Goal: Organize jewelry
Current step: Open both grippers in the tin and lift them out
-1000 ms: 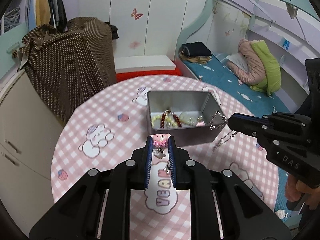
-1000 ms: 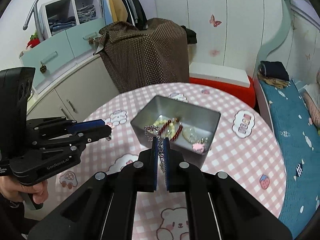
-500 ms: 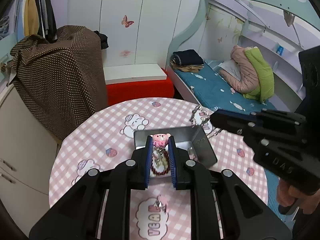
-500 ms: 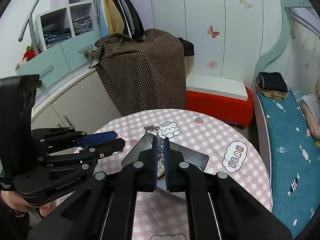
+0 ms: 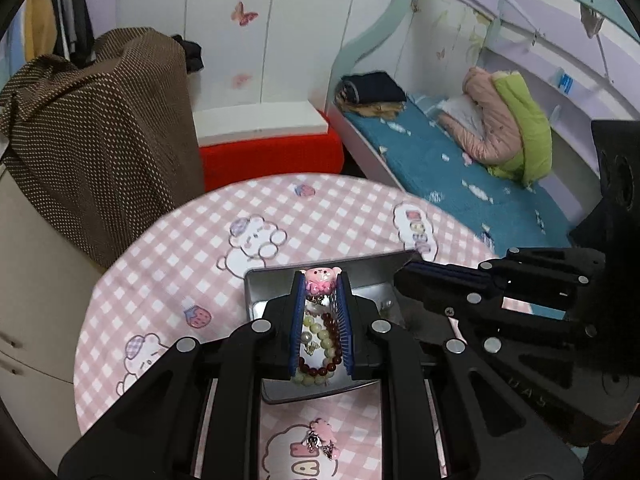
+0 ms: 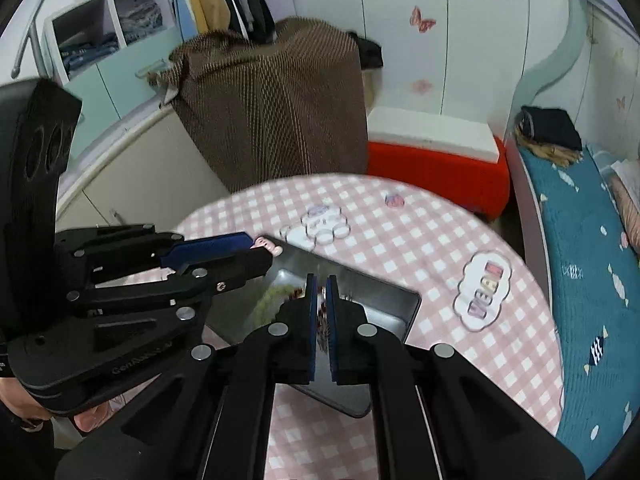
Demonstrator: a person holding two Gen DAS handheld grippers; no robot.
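Both grippers have moved over the tin [image 5: 256, 284]: the left gripper [image 5: 320, 280] clamps a pink charm [image 5: 321, 278], the right gripper [image 6: 320, 280] pinches a chain [image 6: 321, 312], both ready to drop.

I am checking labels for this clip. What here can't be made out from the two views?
- Right tongs, right view: something dark sits in the narrow gap, too blurred to name.
- Tin contents, left view: the left tongs, holding the pink bear charm, cover most of the beads.
- Second pink charm on the table: details too small.
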